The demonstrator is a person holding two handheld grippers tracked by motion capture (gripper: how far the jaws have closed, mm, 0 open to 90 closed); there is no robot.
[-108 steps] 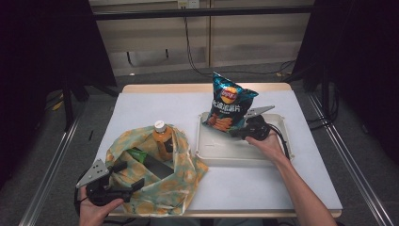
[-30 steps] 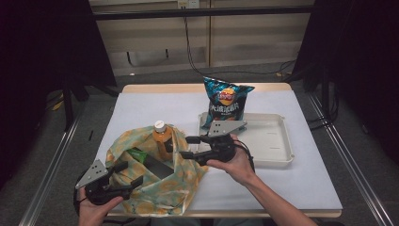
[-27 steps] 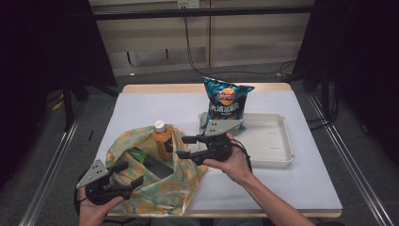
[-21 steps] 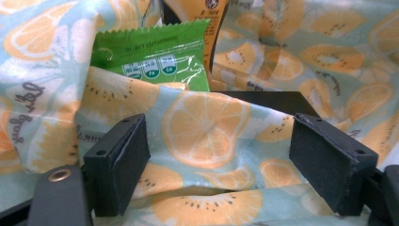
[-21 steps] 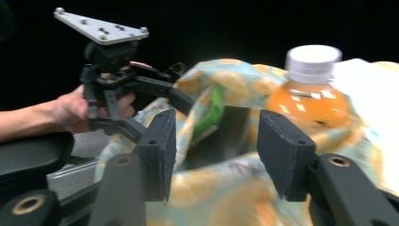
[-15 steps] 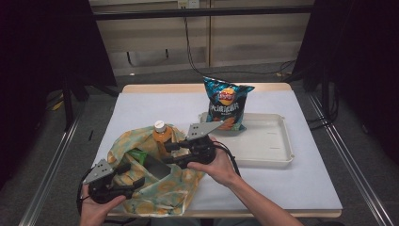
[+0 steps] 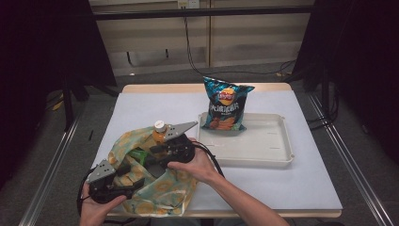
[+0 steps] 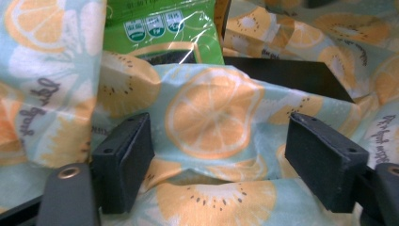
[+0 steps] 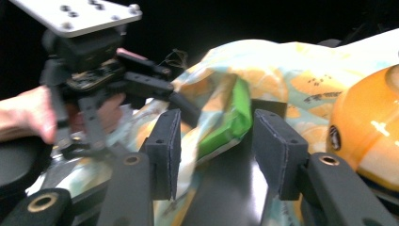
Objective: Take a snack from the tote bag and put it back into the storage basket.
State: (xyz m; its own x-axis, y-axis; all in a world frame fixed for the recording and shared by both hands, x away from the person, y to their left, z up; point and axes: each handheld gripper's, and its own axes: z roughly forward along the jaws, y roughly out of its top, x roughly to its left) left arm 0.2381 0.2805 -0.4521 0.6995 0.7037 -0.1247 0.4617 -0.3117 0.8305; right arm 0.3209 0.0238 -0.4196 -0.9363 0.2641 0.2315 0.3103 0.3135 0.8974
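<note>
Green packet [image 9: 226, 120] in fruit-print cloth bag [image 7: 164, 195]: light, crinkly, slippery film; grip its edge. Right tool [image 9: 216, 146] apart around it; left tool [image 8: 219, 160] apart over cloth.

Citrus-print bag [image 7: 164, 193], green packet [image 8: 162, 28], orange bottle [image 7: 159, 132].

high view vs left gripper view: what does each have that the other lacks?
The high view alone shows the chip bag standing in the white tray, the orange bottle, the table, and the right claw reaching into the fruit-print bag.

The left gripper view alone shows close detail: the left claw open, its pads either side of a fold of printed cloth, and the label on the green packet.

Both share the fruit-print bag, the green packet and a dark box inside it.
</note>
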